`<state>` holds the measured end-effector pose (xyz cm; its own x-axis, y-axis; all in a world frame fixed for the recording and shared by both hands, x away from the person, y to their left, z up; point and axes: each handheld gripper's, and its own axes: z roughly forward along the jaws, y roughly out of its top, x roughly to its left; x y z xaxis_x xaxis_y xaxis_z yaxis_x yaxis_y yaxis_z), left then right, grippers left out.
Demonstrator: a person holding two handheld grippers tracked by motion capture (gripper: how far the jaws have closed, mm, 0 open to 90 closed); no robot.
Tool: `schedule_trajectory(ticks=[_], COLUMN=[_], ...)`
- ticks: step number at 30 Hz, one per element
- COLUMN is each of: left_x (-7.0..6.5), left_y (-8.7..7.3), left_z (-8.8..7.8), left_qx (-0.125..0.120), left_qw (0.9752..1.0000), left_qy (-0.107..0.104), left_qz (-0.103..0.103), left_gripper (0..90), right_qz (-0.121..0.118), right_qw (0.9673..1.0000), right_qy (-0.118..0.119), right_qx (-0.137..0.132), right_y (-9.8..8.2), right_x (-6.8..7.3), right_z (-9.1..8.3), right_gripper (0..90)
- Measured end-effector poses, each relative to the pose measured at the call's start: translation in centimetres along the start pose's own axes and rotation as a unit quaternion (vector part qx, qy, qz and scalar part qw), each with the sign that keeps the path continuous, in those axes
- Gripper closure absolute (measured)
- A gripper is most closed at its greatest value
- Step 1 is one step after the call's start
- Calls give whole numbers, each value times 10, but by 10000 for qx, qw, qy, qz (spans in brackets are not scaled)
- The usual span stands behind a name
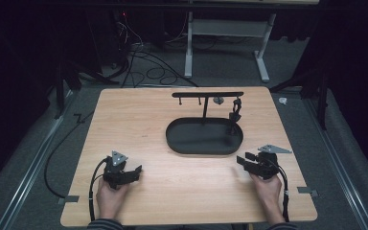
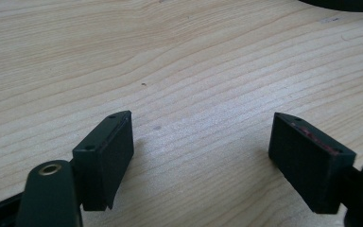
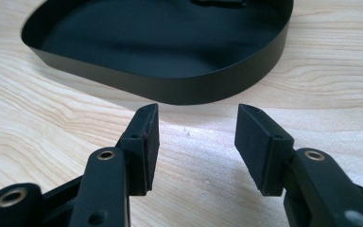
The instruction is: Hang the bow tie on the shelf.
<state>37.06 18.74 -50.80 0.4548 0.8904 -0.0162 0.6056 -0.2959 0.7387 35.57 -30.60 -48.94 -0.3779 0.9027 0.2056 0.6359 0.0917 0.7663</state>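
Observation:
A black oval tray (image 1: 177,140) lies on the wooden table (image 1: 124,115), with a T-shaped stand (image 1: 205,103) rising from it. A small dark item (image 1: 235,111) hangs from the stand's right end, and a grey piece (image 1: 218,100) sits near the bar. My left gripper (image 1: 135,171) rests on the table at the front left, open, with bare wood between its jaws (image 2: 201,137). My right gripper (image 1: 243,160) sits at the front right, open, its jaws pointing at the tray's near wall (image 3: 170,87) with nothing between them (image 3: 198,127).
Beyond the table's far edge, cables (image 1: 148,67) lie on the grey floor beside a white desk frame (image 1: 230,38). A small white object (image 1: 282,100) sits on the floor off the table's right far corner. Tape marks (image 1: 72,198) lie at the front corners.

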Motion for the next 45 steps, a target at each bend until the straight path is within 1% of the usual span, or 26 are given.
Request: schedule_trajectory(ticks=[6, 10, 22, 24, 27, 29, 34, 37, 40, 45], left_x=[0, 0, 0, 0, 0, 0, 0, 0, 0, 0], left_y=[0, 0, 0, 0, 0, 0, 0, 0, 0, 0], left_z=[0, 0, 0, 0, 0, 0, 0, 0, 0, 0], left_qx=[1, 1, 2, 3, 2, 1, -5, -7, -5, -5], left_qw=[10000, 10000, 10000, 10000, 10000, 10000, 10000, 10000, 10000, 10000], left_qy=[-1, -2, -1, -2, -1, -1, 0, 1, 3, 4], left_qz=[1, 1, 2, 3, 3, 2, 2, 0, 3, 3], left_gripper=[232, 232, 232, 232, 232, 232, 232, 232, 232, 232], right_qz=[-177, -260, -389, -424, -533, -521, -663, -831, -806, -809], right_qw=[9996, 9990, 9979, 9975, 9968, 9968, 9954, 9930, 9932, 9933], right_qy=[-200, -308, -457, -474, -504, -519, -601, -738, -727, -714], right_qx=[134, 172, 257, 313, 311, 314, 357, 408, 421, 418], right_y=[-1, -2, -6, -6, -7, -7, -7, -7, -7, -7], right_x=[4, 7, 9, 9, 10, 11, 14, 19, 19, 18], right_z=[5, 8, 13, 14, 15, 15, 17, 18, 18, 18], right_gripper=[518, 518, 512, 497, 485, 479, 443, 417, 400, 400])
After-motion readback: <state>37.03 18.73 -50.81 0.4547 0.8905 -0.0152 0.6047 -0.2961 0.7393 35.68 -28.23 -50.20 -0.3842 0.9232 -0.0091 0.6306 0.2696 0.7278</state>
